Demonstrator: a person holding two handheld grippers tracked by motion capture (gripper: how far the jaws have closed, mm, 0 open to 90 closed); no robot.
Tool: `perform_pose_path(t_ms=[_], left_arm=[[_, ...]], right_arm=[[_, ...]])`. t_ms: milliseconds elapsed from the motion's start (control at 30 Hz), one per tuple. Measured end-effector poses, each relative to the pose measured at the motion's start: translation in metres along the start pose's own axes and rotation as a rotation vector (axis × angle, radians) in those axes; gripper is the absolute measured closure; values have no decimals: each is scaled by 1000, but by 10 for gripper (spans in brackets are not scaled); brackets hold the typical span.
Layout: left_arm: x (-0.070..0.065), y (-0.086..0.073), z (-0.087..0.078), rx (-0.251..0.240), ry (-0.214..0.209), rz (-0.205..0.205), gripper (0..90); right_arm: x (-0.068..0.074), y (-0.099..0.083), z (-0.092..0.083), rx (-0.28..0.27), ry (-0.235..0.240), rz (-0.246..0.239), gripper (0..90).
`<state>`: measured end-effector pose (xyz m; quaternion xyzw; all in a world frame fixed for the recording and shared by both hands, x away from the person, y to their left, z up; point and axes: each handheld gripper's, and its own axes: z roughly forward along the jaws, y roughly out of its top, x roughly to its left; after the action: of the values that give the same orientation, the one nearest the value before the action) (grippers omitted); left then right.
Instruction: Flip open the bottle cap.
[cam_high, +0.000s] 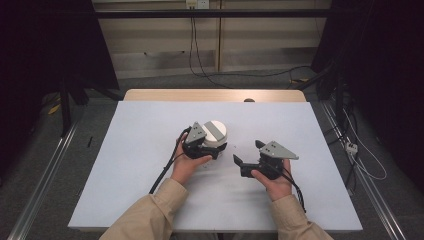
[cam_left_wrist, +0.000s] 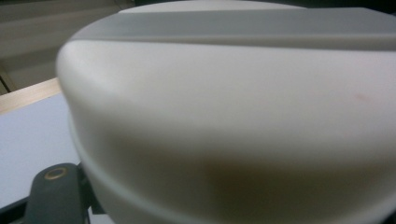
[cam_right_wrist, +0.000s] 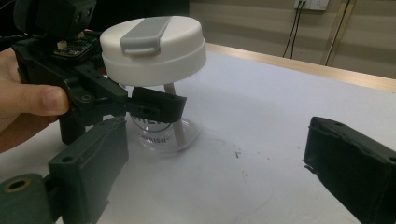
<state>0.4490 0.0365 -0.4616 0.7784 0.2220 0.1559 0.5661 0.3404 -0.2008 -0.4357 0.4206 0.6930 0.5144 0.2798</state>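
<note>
One cup (cam_right_wrist: 159, 84), clear with a white lid (cam_high: 215, 131), stands mid-table (cam_high: 140, 175), pinched around its body by the left gripper (cam_right_wrist: 156, 108). Just right of it the right gripper (cam_high: 248, 152) hangs spread, so the lid probably remains to be worked.
</note>
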Motion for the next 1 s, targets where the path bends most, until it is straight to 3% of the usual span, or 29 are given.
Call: perform_pose_path(t_ms=[233,400,633,1000], left_arm=[[0,0,0,1,0,1,187],[0,0,0,0,-1,6,187],[0,0,0,1,-1,4,187],[0,0,0,1,1,5,187]], right_arm=[[4,6,8,7,-8,0,94],[6,12,13,7,-8,0,191],[9,20,20,15,-4,-1,451],[16,24,28,39,67,-13,820]])
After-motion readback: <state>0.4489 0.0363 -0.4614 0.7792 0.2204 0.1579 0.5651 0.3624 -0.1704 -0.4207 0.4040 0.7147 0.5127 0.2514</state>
